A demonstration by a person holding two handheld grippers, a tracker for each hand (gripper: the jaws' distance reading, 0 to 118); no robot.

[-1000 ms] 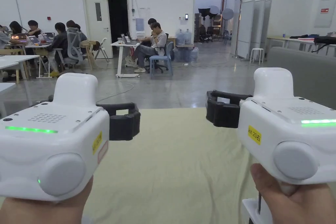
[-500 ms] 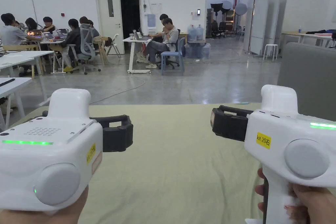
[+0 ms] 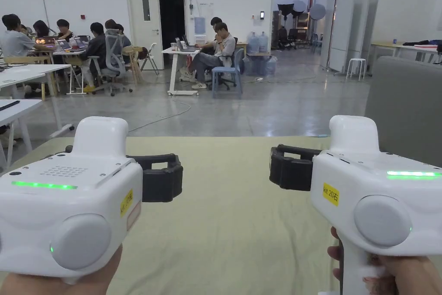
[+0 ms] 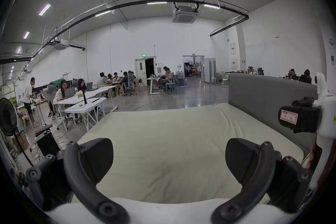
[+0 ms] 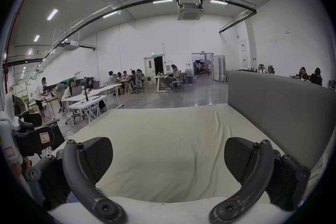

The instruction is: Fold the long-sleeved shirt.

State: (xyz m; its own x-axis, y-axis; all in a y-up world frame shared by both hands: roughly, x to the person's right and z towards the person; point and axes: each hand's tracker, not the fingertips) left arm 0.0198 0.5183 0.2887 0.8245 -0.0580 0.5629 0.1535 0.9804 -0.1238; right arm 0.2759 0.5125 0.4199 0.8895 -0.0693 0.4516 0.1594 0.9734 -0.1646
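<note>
A bed with a pale yellow-green sheet [image 3: 233,222] stretches ahead of me, its cloth lightly wrinkled. A hand holds my left gripper [image 3: 160,178] above the near left part of the sheet. Its black jaws stand wide apart with nothing between them, as the left gripper view [image 4: 169,160] also shows. My right gripper [image 3: 290,171] hovers level with it on the right, likewise open and empty [image 5: 168,160]. Each gripper view catches the other gripper at its edge: the right gripper [image 4: 298,118] and the left gripper [image 5: 36,137].
A grey padded headboard [image 3: 405,101] runs along the bed's right side. Beyond the bed's far edge lies grey floor [image 3: 241,110], then white tables [image 3: 26,75] with seated people on the left. A standing fan [image 4: 8,117] is at the far left.
The head camera has turned a little to the left. Both grippers stay open and side by side over the bed, and the right one has sunk slightly.
</note>
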